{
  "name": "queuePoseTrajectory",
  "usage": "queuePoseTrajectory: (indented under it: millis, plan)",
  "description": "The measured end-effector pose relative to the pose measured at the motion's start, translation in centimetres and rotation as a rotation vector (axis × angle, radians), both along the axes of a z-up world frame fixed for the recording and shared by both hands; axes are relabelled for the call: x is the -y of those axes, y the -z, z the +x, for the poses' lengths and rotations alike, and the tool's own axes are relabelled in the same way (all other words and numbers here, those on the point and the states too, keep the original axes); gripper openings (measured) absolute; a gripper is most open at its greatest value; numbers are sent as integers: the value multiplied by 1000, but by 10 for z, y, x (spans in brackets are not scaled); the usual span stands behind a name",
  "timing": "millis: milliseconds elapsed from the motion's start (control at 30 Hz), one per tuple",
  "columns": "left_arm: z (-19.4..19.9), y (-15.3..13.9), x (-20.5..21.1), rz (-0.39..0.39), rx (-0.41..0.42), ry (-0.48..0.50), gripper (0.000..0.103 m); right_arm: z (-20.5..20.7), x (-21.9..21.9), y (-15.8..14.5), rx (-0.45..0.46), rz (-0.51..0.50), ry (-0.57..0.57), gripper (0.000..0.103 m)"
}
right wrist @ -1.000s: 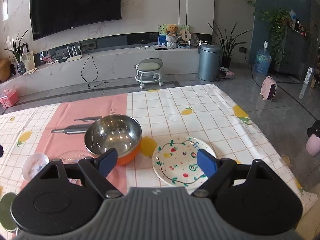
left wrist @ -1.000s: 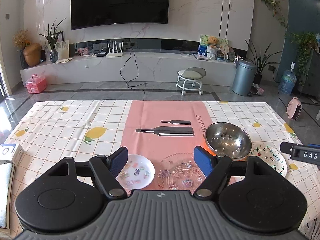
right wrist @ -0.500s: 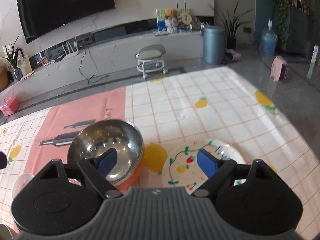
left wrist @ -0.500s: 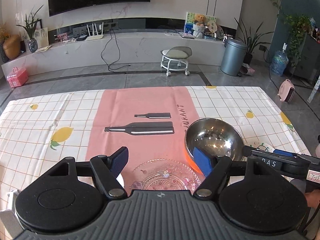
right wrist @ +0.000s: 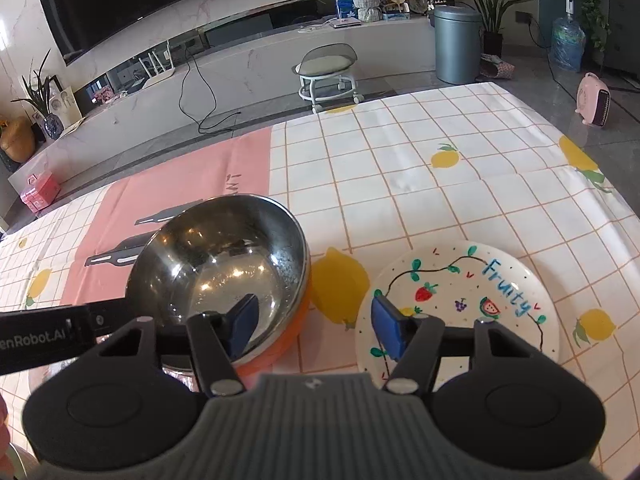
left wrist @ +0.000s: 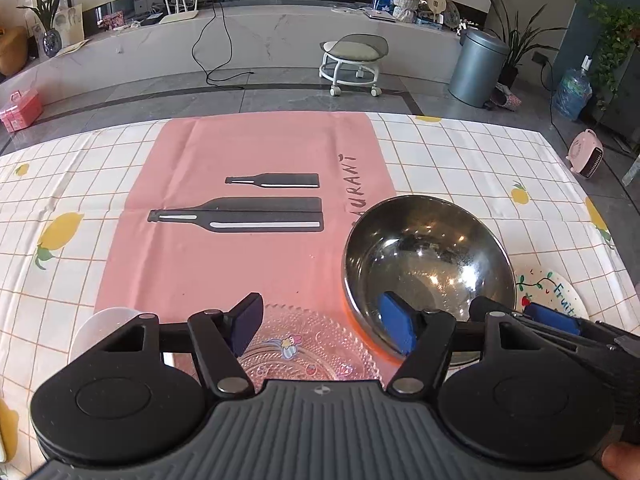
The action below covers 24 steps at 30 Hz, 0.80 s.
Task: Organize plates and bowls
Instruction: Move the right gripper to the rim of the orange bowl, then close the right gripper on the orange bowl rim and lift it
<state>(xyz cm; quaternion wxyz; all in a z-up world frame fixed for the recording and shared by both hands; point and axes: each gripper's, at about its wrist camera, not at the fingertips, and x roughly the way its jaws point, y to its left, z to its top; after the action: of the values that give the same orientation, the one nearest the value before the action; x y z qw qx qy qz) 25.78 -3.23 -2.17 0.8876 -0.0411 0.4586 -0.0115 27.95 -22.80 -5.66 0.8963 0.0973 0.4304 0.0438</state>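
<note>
A steel bowl with an orange outside stands on the pink mat's right edge. A clear patterned glass plate lies just left of it. A small white dish lies further left, partly hidden. A white fruit-painted plate lies right of the bowl. My left gripper is open, its right finger over the bowl's near rim, its left over the glass plate. My right gripper is open, its left finger over the bowl, its right over the painted plate.
The pink mat with bottle prints lies on a checked lemon tablecloth. The table's far edge faces a floor with a stool and a bin. The right gripper's body crosses the left view.
Both grippers have moved forward and down toward the steel bowl. The left one shifted right from the small dish to the glass plate and bowl. Both stayed open.
</note>
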Motion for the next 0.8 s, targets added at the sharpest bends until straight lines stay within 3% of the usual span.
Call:
queuePoseTrajectory:
  millis: [133,333,400,500,533,567,633,800]
  plan:
    - [10,7,2,-25,-15,-16,79,2,2,3,-8,16,3,54]
    - [26,21,5,-67,-62,0,66,4,3,5,-8,45,-9,44]
    - [28,26,8,-39,-76,1,51,4,3,5,-7,59,-18,39]
    - [29,33,11,-19,-115,-8,39,5,2,6,1,86,-39,22]
    - [28,34,11,-38,-126,-14,36,5,1,5,3,88,-41,21]
    - [28,33,11,-52,-131,-10,25,5,-1,5,6,79,-42,20]
    - [27,30,17,-25,-127,11,16,4,-3,5,17,57,-52,19]
    - [23,24,26,31,-108,-3,14,4,-2,5,13,57,-35,16]
